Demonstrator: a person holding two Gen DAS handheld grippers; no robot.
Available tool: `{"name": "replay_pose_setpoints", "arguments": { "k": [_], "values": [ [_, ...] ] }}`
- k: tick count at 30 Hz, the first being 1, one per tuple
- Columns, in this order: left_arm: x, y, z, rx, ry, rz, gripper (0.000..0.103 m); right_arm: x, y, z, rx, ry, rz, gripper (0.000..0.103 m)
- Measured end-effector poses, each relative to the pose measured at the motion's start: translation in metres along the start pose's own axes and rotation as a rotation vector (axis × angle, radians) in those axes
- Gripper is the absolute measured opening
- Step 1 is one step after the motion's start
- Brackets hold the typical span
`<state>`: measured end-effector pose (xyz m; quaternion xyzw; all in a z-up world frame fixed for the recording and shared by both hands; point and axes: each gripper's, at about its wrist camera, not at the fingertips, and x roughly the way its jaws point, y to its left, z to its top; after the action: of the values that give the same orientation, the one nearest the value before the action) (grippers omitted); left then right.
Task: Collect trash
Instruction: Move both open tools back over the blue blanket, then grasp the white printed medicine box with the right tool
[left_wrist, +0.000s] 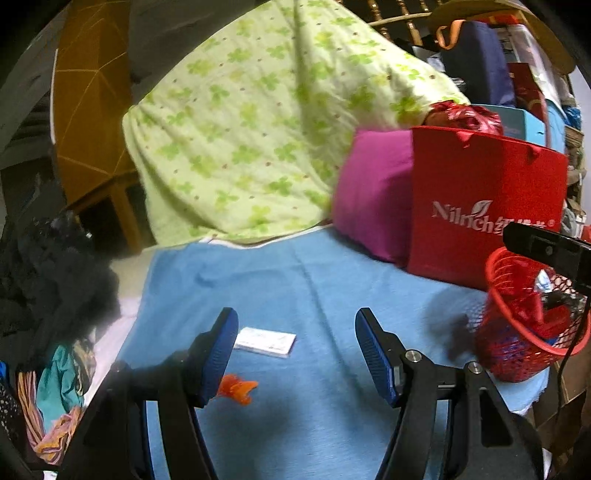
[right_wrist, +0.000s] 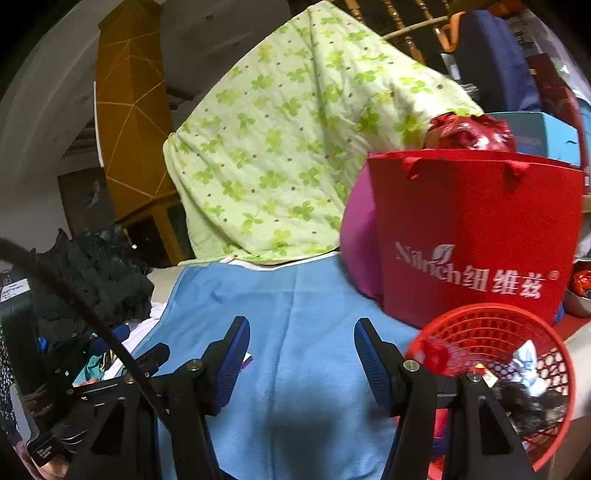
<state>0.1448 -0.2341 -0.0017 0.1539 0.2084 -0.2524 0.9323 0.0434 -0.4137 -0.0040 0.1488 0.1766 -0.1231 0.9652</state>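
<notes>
A blue cloth (left_wrist: 314, 280) covers the table. On it lie a small white flat box (left_wrist: 266, 341) and an orange scrap (left_wrist: 238, 388), both close to my left gripper (left_wrist: 295, 339), which hangs open above them with nothing between its blue pads. A red mesh basket (left_wrist: 524, 317) with trash inside stands at the right edge. In the right wrist view the same red mesh basket (right_wrist: 495, 373) sits just right of my right gripper (right_wrist: 301, 350), which is open and empty over the blue cloth (right_wrist: 295, 314). The left gripper's body (right_wrist: 110, 391) shows at the lower left there.
A red paper bag (left_wrist: 484, 210) and a magenta cushion (left_wrist: 373, 192) stand behind the basket. A green clover-print quilt (left_wrist: 258, 122) is piled at the back. Dark and coloured clothes (left_wrist: 55, 295) lie heaped at the left edge of the table.
</notes>
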Motion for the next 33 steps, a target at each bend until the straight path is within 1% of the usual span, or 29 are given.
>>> {"name": "replay_pose_setpoints", "arguments": {
  "k": [10, 22, 25, 28, 33],
  "values": [
    [0.025, 0.039, -0.017, -0.043, 0.056, 0.047, 0.067, 0.045, 0.03, -0.007, -0.032, 0.058, 0.038, 0.064],
    [0.058, 0.075, -0.04, -0.092, 0.128, 0.072, 0.067, 0.097, 0.061, -0.02, -0.068, 0.143, 0.081, 0.064],
    [0.071, 0.089, -0.051, -0.113, 0.159, 0.084, 0.067, 0.119, 0.067, -0.026, -0.074, 0.186, 0.099, 0.064],
    [0.086, 0.103, -0.066, -0.134, 0.199, 0.098, 0.067, 0.149, 0.071, -0.037, -0.072, 0.248, 0.122, 0.064],
    [0.115, 0.131, -0.101, -0.192, 0.302, 0.121, 0.067, 0.196, 0.076, -0.059, -0.05, 0.343, 0.141, 0.064]
  ]
}}
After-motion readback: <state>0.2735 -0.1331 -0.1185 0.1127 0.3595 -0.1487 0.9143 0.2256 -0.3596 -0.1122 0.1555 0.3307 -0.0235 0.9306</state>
